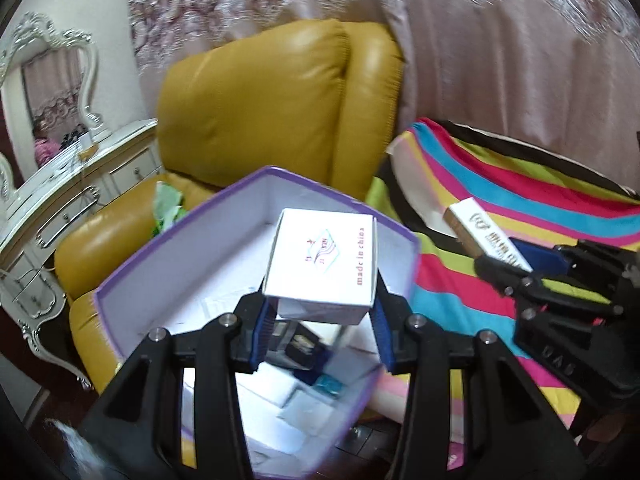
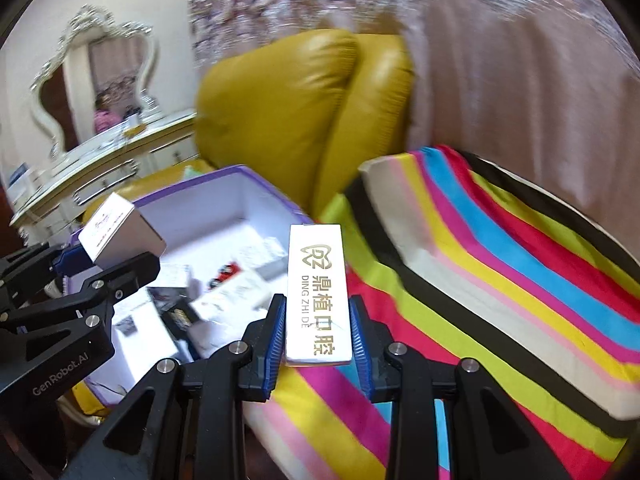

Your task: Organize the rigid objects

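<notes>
The left gripper point(image 1: 320, 320) was clamped on a white square box point(image 1: 324, 258), its blue pads pressing both sides, held above the open purple-rimmed storage box point(image 1: 396, 232). Inside that storage box lay a jumble of small cartons point(image 2: 240, 292). Just right of the storage box, the right gripper point(image 2: 318, 336) pinched a long white box with gold lettering point(image 2: 316, 288) over the striped cushion point(image 2: 500, 280). Behind the storage box stood a mustard leather armchair point(image 1: 256, 108), with pink curtains point(image 1: 500, 60) beyond and a white dressing table point(image 1: 80, 184) to its left.
</notes>
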`<state>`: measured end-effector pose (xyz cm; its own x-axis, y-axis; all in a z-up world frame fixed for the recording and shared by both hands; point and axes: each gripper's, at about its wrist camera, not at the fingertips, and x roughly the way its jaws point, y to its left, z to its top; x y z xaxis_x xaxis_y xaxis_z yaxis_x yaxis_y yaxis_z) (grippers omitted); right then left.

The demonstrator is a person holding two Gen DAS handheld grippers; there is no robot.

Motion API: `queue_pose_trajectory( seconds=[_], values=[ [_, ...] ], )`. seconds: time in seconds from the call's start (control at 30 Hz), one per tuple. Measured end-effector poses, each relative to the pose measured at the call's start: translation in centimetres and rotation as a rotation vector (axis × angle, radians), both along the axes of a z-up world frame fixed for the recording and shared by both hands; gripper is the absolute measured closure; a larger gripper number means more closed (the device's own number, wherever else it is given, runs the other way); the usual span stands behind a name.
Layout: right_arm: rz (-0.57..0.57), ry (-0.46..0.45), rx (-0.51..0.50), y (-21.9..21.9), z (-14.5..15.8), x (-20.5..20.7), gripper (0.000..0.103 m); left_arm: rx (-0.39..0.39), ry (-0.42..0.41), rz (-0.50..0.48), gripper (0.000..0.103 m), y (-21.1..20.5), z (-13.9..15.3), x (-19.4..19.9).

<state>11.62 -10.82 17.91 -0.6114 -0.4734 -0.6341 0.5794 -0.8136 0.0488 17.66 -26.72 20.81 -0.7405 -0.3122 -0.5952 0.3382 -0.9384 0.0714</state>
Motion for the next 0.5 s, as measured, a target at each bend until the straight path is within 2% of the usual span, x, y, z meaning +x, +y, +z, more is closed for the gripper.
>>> queue_pose_trajectory(
  seconds=[0.3,0.33,0.37,0.4,0.43,0.47,0.5],
  values=[
    [0.136,-0.013,0.036,-7.4,0.3,0.3,0.071,-0.019,-0.002,0.115,0.056,-4.2,0.3,1.7],
    [0.152,-0.020,0.043,-8.2,0.2,0.2,0.071,-0.023,-0.006,0.125,0.054,-4.6,0.3,1.7],
    [0.171,-0.023,0.047,-9.0,0.2,0.2,0.071,-0.030,-0.009,0.130,0.044,-4.9,0.3,1.9],
    [0.182,-0.021,0.045,-9.4,0.2,0.4,0.070,-0.043,-0.007,0.146,0.041,-5.1,0.4,2.1],
    [0.180,-0.012,0.050,-9.8,0.2,0.5,0.069,-0.066,0.004,0.181,0.033,-5.2,0.5,2.4],
    [0.178,-0.007,0.055,-9.8,0.2,0.6,0.067,-0.081,0.010,0.206,0.023,-5.4,0.6,2.6],
    [0.175,-0.001,0.060,-10.0,0.1,0.7,0.062,-0.100,0.012,0.234,0.019,-5.7,0.8,2.9]
  ],
)
